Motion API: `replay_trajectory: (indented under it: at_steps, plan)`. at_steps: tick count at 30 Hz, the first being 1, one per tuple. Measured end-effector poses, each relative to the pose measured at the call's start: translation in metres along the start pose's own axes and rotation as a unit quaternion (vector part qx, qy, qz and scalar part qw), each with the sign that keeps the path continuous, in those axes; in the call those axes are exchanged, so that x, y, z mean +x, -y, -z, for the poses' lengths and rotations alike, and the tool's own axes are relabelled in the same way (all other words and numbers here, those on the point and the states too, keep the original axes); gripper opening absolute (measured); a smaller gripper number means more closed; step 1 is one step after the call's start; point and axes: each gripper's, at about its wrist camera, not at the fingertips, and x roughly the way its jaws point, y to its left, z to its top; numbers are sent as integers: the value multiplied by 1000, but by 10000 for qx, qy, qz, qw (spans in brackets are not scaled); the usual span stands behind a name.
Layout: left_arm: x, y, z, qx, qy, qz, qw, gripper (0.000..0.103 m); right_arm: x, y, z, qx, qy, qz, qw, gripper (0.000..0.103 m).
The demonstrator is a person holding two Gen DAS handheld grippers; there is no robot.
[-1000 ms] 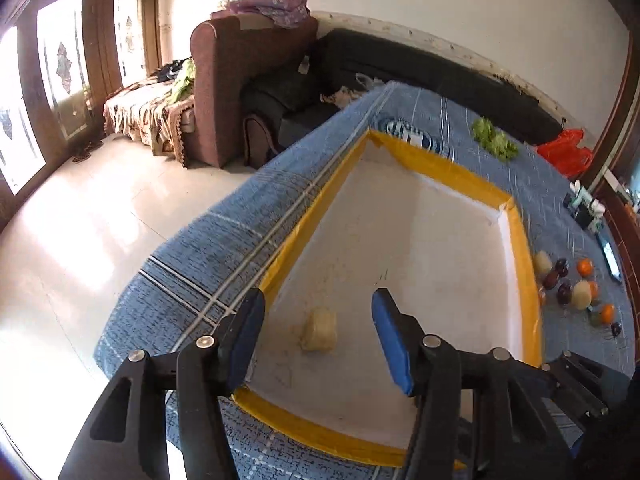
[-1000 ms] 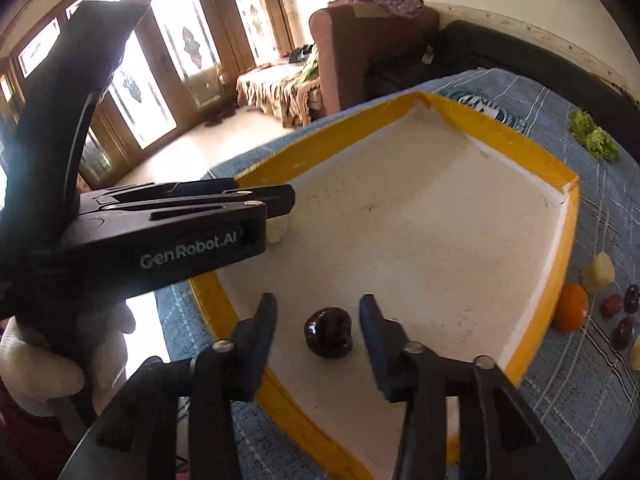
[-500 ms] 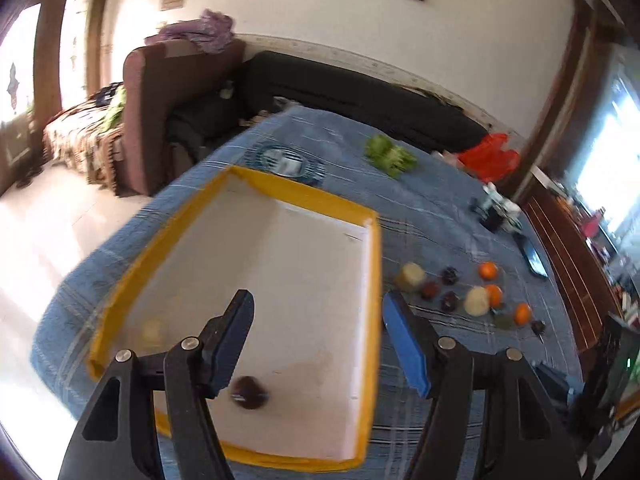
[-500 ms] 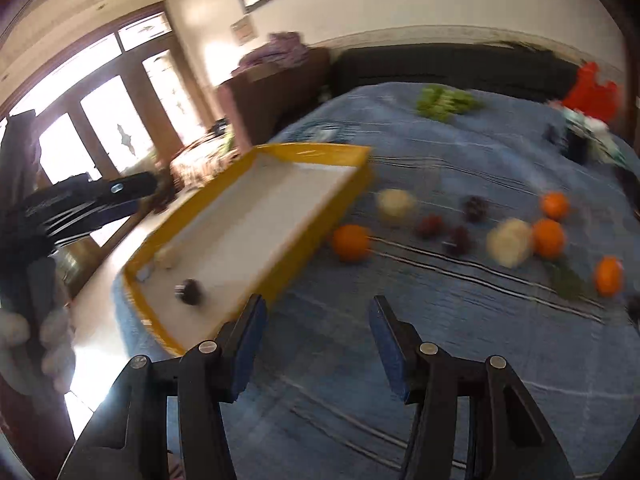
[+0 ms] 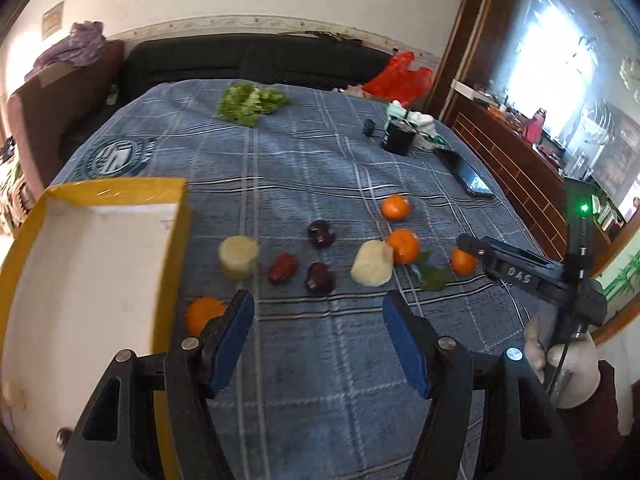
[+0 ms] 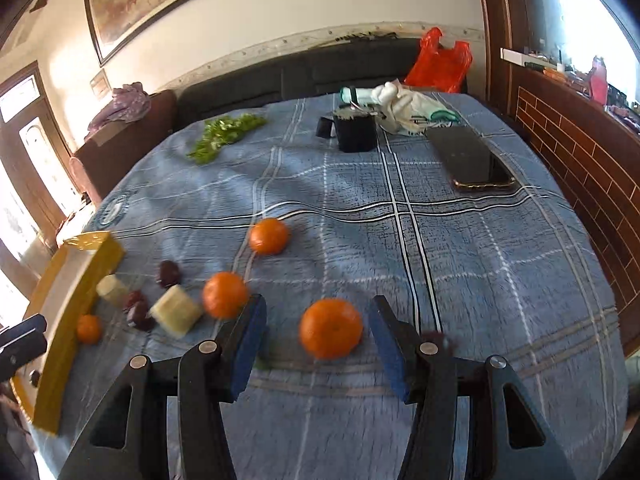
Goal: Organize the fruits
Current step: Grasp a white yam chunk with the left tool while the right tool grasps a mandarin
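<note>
Fruit lies on the blue checked cloth: several oranges, dark red fruits and two pale peeled pieces. My left gripper (image 5: 318, 326) is open and empty, above the cloth just short of a dark fruit (image 5: 319, 278), with an orange (image 5: 202, 313) by its left finger. The yellow-rimmed tray (image 5: 172, 240) is at the left. My right gripper (image 6: 318, 338) is open, with an orange (image 6: 330, 328) lying between its fingers, not gripped. The right gripper also shows in the left wrist view (image 5: 472, 246) beside an orange (image 5: 464, 261).
A bunch of greens (image 5: 250, 102), a black cup (image 6: 355, 131), a phone (image 6: 470, 160), a white cloth (image 6: 404, 108) and a red bag (image 6: 440, 60) lie at the far side. A sofa stands behind the table.
Both grippers have swung right, away from the tray to the loose fruit. The right gripper, earlier over a dark fruit in the tray, now straddles an orange.
</note>
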Motion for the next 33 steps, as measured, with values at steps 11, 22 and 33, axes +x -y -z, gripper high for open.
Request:
replay_trajectory:
  at_steps: [11,22,33]
  plan:
    - [83,47,-23,821,-413,90,9957,52,28,8,2,-89,-265,-109,9996,57]
    - [120,60,-17,1125,-615,-246,9914,35,30,5,6,-160,-360,-53,9992,53]
    - [83,53,-10,631,-407,-105,9971,34,25,4,9,-98,-286,-15,9995,41]
